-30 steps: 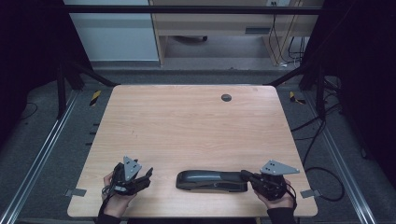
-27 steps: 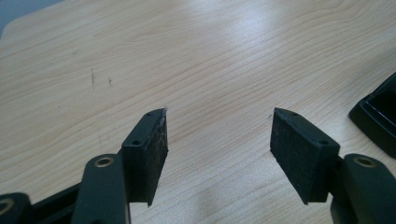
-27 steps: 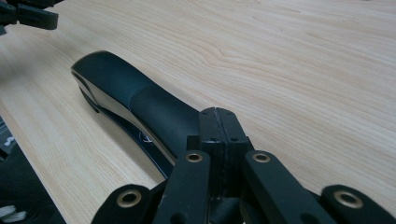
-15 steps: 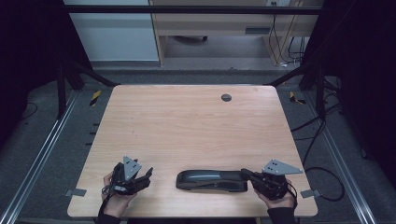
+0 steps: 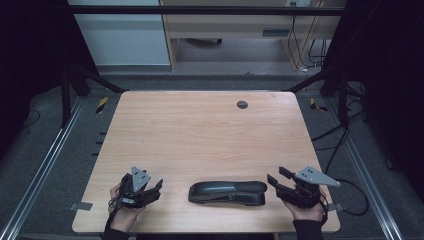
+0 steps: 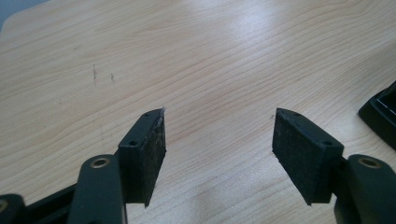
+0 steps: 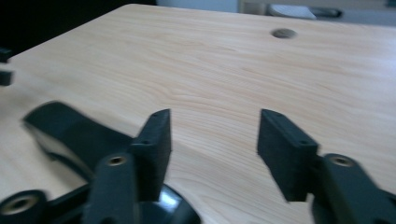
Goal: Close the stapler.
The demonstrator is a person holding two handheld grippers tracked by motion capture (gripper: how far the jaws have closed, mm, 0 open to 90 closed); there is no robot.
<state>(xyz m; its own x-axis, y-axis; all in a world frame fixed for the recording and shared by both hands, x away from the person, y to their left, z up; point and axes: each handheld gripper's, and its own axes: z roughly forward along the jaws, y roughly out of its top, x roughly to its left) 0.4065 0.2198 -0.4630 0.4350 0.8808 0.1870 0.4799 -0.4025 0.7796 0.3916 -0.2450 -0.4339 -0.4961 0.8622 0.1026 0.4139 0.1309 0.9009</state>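
A black stapler [image 5: 227,192] lies flat near the table's front edge, lengthwise left to right. My right gripper [image 5: 276,175] sits just off its right end, and its jaws have just been opening. In the right gripper view the gripper [image 7: 215,135] stands open over bare wood, with the stapler [image 7: 70,135] blurred low at the left, outside the pads. My left gripper [image 5: 157,187] rests at the front left, a short way from the stapler's left end. It is open [image 6: 219,135] with nothing between its pads, and a corner of the stapler [image 6: 380,114] shows at the right edge.
The wooden table [image 5: 200,135] has a round dark grommet [image 5: 242,104] near its far edge, seen too in the right gripper view [image 7: 283,33]. Metal rails run along both sides on the floor. A cable [image 5: 350,195] trails off the table's right side.
The right gripper's jaws, shut at the stapler's right end before, now stand wide apart. The stapler and the left hand have stayed put.
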